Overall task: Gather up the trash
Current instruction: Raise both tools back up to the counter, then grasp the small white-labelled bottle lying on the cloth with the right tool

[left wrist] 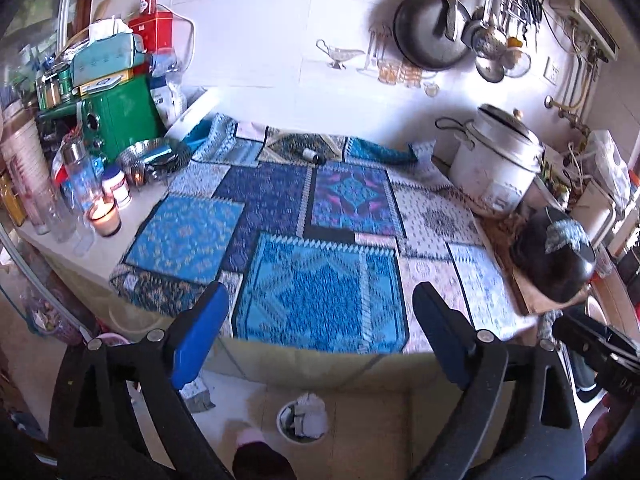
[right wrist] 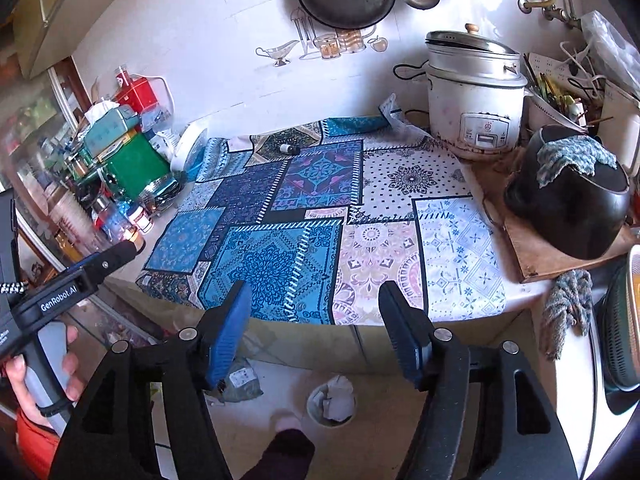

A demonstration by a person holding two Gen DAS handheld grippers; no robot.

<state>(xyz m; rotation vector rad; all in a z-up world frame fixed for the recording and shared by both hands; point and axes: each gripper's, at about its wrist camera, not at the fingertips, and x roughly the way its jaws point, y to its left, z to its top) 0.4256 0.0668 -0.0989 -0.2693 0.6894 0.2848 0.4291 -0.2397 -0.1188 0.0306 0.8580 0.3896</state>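
A: Both tools held back off the counter edge. Left gripper (left wrist: 320,336) jaws wide, nothing between them. Right gripper (right wrist: 314,332) the same: spread, empty.

B: Trash left on the patterned cloth (right wrist: 384,216)?

A: One candidate. A small bottle (left wrist: 311,156) on its side near the far edge of the cloth, in the upper middle of both views (right wrist: 289,149). White body, dark cap. Cannot say if it is empty.

B: Which way from the jaws?

A: Straight ahead and well apart, across the whole cloth. From the left wrist view it sits almost on the centre line; from the right wrist view it lies slightly left of centre. Neither tool clearly nearer, I judge.

B: Axis?

A: Runs roughly left-right in the frame, cap end to the right. Jaws as they stand would close along it; likely they need turning.

B: And the bin?

A: Waste bin (right wrist: 331,400) on the floor at lower centre, below the counter edge, crumpled paper already in it.
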